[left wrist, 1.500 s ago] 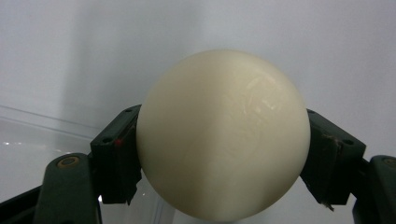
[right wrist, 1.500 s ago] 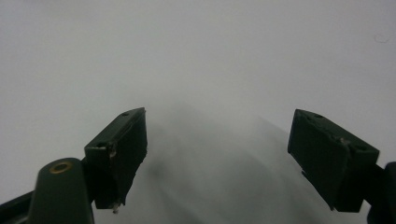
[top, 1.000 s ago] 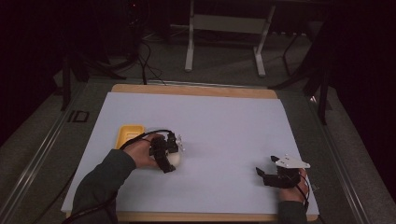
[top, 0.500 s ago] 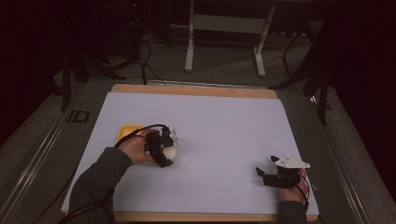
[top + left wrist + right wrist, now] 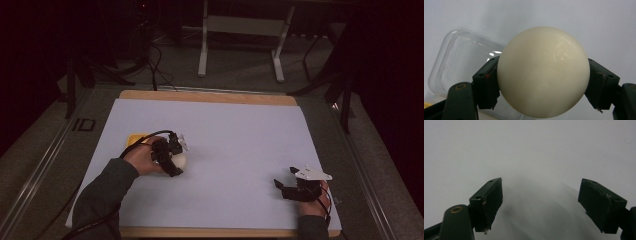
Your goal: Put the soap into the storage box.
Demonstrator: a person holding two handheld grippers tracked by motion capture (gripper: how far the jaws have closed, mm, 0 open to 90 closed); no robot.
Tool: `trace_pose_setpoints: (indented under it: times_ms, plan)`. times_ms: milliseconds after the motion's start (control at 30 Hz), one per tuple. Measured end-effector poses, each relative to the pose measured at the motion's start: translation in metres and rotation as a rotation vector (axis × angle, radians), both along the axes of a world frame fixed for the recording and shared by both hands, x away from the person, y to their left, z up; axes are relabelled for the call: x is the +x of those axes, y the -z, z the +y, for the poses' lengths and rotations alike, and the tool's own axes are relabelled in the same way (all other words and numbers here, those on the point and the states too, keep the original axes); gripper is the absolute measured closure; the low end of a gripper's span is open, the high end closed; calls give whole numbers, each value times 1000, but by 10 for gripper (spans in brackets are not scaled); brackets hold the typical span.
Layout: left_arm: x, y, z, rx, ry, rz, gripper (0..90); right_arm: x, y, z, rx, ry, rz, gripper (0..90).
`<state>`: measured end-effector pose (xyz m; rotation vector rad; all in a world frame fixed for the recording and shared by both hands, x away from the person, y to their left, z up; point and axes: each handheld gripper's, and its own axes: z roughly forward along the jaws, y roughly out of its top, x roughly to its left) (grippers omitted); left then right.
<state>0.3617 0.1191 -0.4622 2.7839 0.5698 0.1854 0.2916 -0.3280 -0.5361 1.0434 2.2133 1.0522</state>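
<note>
A cream-white ball (image 5: 543, 72) is clamped between the two black jaws of my left gripper (image 5: 543, 85). From above, the ball (image 5: 178, 160) and the left gripper (image 5: 172, 157) sit at the table's left, just right of a yellow container (image 5: 134, 140). Behind the ball in the left gripper view lies a clear plastic lid or tray (image 5: 464, 57), with a sliver of yellow at the bottom left corner. My right gripper (image 5: 280, 189) rests low over the white sheet near the front right, and its jaws stand wide apart with nothing between them (image 5: 540, 205).
A large white sheet (image 5: 235, 135) covers the wooden table top, whose bare edge (image 5: 210, 96) runs along the far side. Table legs and cables stand on the dark floor beyond.
My left gripper has carried the ball a little left and back, closer to the yellow container. The right gripper has stayed where it was.
</note>
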Motion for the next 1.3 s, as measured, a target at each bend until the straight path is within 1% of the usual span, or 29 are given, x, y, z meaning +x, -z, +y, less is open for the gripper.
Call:
trace_pose_setpoints:
  times_ms: [100, 200, 500, 600, 700, 900, 933, 1000, 1133, 1300]
  plan:
    - [1, 0, 0, 12, -30, -11, 249, 0, 0, 0, 3, 1, 1, 197]
    - [2, -2, 1, 19, -56, -10, 249, 0, 0, 0, 1, 1, 1, 197]
    - [3, -7, 5, 21, -131, -15, 249, 0, 0, 0, 1, 1, -2, 197]
    - [4, -8, 8, 9, -161, -16, 249, 0, 0, 0, 1, 0, -2, 197]
    - [6, -10, 12, 7, -195, -23, 249, 0, 0, 0, 2, 0, -1, 197]
    - [7, -11, 19, -4, -229, -32, 249, 0, 0, 0, 1, 0, -2, 197]
    - [7, -11, 20, 0, -231, -30, 249, 0, 0, 0, 1, -1, -2, 197]
    - [7, -10, 21, 8, -243, -41, 249, 0, 0, 0, 1, -1, -3, 197]
    - [8, -10, 25, -6, -275, -36, 249, 0, 0, 0, 1, -1, -4, 197]
    - [9, -11, 30, -2, -298, -31, 250, 0, 0, 0, 2, -2, -4, 197]
